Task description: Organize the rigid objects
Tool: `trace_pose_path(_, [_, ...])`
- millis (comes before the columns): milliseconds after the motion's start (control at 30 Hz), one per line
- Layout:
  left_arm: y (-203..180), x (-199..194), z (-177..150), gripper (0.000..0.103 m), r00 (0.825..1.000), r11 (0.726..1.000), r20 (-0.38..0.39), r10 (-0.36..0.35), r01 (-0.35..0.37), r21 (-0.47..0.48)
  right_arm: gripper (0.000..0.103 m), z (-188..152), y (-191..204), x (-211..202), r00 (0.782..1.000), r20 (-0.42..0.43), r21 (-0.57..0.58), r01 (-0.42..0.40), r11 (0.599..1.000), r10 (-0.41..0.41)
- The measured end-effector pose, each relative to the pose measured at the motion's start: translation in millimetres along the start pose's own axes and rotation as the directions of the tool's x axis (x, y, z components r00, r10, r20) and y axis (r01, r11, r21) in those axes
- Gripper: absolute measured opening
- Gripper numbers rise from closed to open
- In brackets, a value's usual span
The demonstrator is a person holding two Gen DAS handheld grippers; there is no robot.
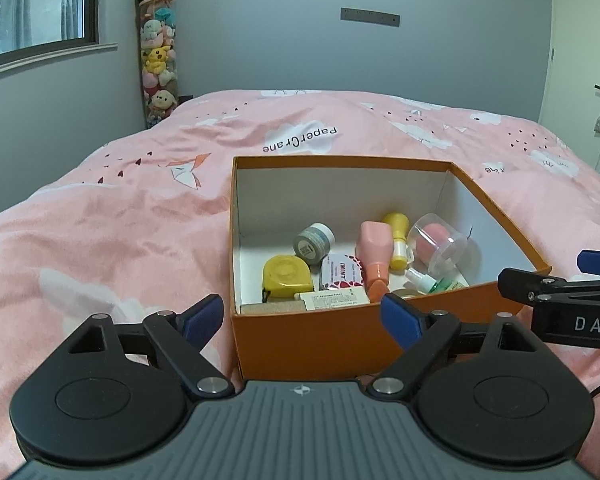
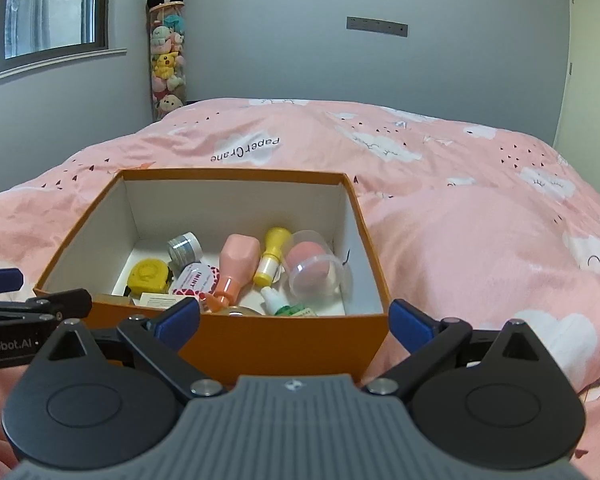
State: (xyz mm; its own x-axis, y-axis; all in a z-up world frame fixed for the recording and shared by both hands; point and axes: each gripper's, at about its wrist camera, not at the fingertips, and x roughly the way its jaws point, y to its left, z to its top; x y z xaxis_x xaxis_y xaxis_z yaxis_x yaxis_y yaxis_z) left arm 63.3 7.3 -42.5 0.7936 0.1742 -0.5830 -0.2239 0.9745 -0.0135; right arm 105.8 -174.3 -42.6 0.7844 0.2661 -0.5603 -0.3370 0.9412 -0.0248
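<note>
The orange box [image 1: 312, 340] stands on the pink bedcover [image 1: 120, 220], and its near wall is between both tools and the things inside. In the box lie a yellow tape measure [image 1: 286, 276], a grey jar [image 1: 314, 239], a pink bottle [image 1: 374, 252], a yellow bottle [image 1: 398, 240] and a clear cup [image 1: 440, 244], close together. The left gripper [image 1: 302, 314] and the right gripper [image 2: 294, 320] are both wide and hold nothing. Far left, a tube of plush toys [image 1: 158, 60] stands by the wall.

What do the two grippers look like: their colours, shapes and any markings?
The left gripper and right gripper match: black linkage arms with silver pivots, round black discs, a ribbed grey body bearing a small logo, and blue pads. White lettering marks each side.
</note>
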Motion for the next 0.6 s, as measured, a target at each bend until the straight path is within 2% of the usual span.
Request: trace_pose_path(600, [-9,7,-6,0.103,0.998,1.000,-0.061,-0.003,0.003,0.010,0.099,-6,-6,12,0.998,-0.061,0.035,0.004,0.999,-0.002])
